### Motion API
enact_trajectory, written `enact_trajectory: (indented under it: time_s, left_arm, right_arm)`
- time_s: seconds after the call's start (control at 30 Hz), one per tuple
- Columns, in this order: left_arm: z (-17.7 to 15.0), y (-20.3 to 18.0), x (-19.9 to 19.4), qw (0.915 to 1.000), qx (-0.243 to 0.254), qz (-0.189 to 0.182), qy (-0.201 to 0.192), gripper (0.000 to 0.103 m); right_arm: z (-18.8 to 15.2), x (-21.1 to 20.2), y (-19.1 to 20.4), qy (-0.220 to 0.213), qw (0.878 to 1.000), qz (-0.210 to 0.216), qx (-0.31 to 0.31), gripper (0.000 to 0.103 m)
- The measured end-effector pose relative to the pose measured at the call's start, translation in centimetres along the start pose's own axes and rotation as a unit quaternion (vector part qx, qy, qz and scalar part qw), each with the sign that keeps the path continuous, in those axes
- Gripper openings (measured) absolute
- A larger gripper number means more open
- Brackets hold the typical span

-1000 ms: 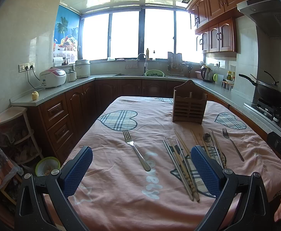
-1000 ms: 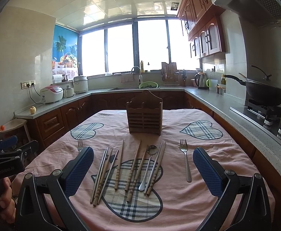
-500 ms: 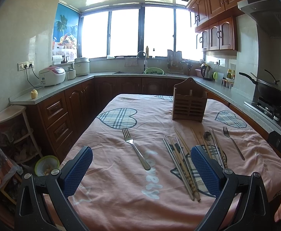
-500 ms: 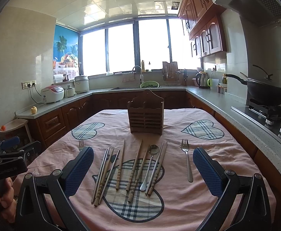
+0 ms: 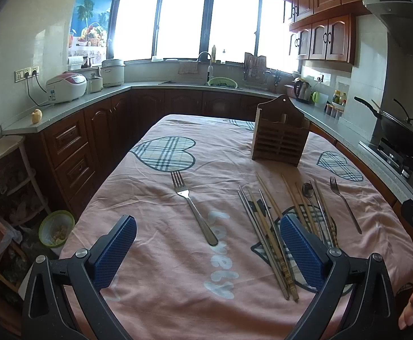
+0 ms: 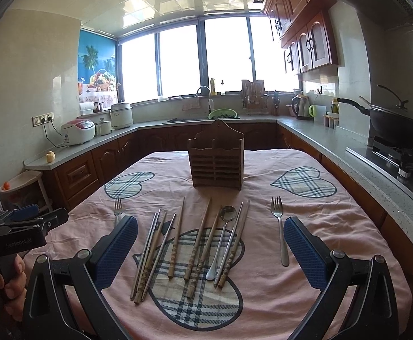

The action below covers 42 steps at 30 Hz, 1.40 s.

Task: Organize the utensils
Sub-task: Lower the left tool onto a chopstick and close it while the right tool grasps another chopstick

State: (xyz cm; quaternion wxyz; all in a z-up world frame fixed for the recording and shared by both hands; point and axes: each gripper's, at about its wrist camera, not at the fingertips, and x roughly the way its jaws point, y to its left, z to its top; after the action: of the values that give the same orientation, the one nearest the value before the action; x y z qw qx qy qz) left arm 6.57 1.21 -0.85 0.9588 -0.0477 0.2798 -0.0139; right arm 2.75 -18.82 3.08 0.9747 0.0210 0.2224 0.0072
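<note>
You are holding both grippers wide open and empty, left gripper (image 5: 206, 240), right gripper (image 6: 210, 239), chopsticks (image 6: 175, 240) lying mid-frame on the table (image 6: 333, 226), wooden holder (image 6: 216, 161) standing above them.

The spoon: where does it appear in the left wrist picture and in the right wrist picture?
Left wrist view: the spoon lies right of centre, among the chopsticks, its handle hidden behind the blue pad.
Right wrist view: the spoon lies just right of centre, in full.
Shared landmark: the wooden utensil holder stands beyond it.
</note>
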Motion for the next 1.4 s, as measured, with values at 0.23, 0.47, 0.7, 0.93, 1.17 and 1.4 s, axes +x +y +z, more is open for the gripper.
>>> enact_trajectory:
  time_s: [0.23,0.47,0.7,0.93,1.17,1.4]
  left_arm:
    - [2.1,-0.2,3.6,0.9992,0.010,0.000,0.039,0.093]
    - [4.1,-0.5,7.2,0.9965,0.014,-0.007,0.082,0.085]
    - [5.9,-1.3,10.9,0.9922,0.015,-0.023,0.122,0.072]
    - [7.5,-2.7,14.7,0.9863,0.018,-0.043,0.158,0.062]
    - [8.5,-3.6,19.2,0.9771,0.023,-0.056,0.204,0.049]
    - [9.1,-3.9,24.1,0.9659,0.022,-0.068,0.249,0.040]
  right_arm:
    - [0.4,2.8,-0.6,0.031,0.999,0.011,0.002,0.102]
    - [0.6,6.3,-1.0,0.072,0.997,0.034,0.015,0.080]
    - [1.1,10.2,-1.4,0.110,0.992,0.061,0.030,0.059]
    - [1.7,14.5,-2.1,0.146,0.985,0.079,0.050,0.045]
    - [2.0,18.6,-2.7,0.180,0.977,0.093,0.066,0.040]
    - [2.1,22.8,-2.7,0.214,0.969,0.099,0.074,0.035]
